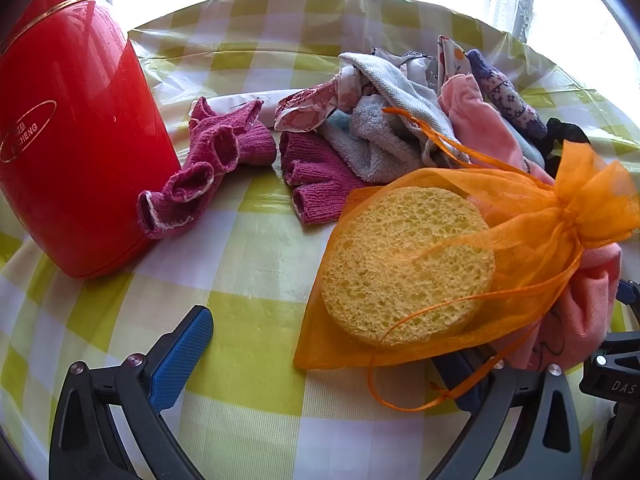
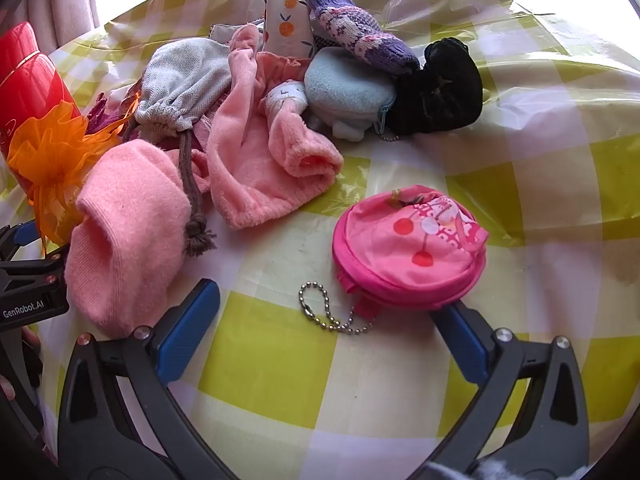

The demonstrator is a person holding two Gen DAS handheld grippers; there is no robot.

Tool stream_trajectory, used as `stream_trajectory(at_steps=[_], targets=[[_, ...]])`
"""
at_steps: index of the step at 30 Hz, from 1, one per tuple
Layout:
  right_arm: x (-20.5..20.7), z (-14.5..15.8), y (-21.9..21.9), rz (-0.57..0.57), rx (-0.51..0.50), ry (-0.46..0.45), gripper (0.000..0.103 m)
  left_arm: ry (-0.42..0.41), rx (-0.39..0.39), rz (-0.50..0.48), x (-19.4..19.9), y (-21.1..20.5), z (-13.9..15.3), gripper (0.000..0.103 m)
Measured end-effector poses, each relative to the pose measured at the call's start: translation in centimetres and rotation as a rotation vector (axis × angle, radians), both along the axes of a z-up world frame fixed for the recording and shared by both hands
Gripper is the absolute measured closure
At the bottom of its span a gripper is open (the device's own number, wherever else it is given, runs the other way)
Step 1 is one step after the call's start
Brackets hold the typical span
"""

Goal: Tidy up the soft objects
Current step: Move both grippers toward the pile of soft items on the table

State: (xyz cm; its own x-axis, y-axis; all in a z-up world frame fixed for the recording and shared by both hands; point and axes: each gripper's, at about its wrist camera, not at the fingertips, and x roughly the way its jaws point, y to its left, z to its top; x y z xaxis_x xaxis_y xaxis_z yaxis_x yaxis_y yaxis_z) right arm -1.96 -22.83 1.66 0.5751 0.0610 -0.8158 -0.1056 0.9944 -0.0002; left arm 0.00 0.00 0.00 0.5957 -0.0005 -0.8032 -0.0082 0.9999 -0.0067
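Left wrist view takes in the biggest thing first: the counter (image 1: 256, 240), draped in a yellow-green and white checked plastic cloth, with bright window light beyond its far edge. Toward its left edge stands a tall glossy red plastic container (image 1: 76, 148), upright, probably parked there as a bin for the sorting. Across the far middle lies a heap of soft cloths, socks and pouches (image 1: 400, 120), loose and tangled, apparently dumped for sorting. Just beside the container sprawl two magenta knitted fingerless gloves (image 1: 224, 160), lying close together as a pair. Nearer the front edge rests a sheer orange organza drawstring bag (image 1: 532, 216) that holds a round yellow sponge (image 1: 404, 264); its cord trails over one finger of the left tool (image 1: 320, 364), whose jaws stand spread wide, gripping nothing.

The right wrist view shows a ribbed pink sock (image 2: 128, 240) and a plush pink cloth (image 2: 256, 168) spilling from the pile toward the front. A dark velvet scrunchie (image 2: 440, 88) sits toward the far right edge of the pile. Apart from the pile, a round pink zip coin pouch with cherry print (image 2: 408, 248) lies alone, its ball chain (image 2: 332, 312) trailing forward. The right tool (image 2: 328, 320) is spread as well, empty, one finger just beside the pouch, so that looks like the likely next pick.
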Motion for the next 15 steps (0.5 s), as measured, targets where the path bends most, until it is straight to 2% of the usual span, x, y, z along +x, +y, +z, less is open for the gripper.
stream_trajectory(at_steps=[15], targets=[[0.02,0.01,0.02,0.000,0.001,0.000,0.000,0.004,0.000,-0.005,-0.19,-0.06,0.01,0.000]])
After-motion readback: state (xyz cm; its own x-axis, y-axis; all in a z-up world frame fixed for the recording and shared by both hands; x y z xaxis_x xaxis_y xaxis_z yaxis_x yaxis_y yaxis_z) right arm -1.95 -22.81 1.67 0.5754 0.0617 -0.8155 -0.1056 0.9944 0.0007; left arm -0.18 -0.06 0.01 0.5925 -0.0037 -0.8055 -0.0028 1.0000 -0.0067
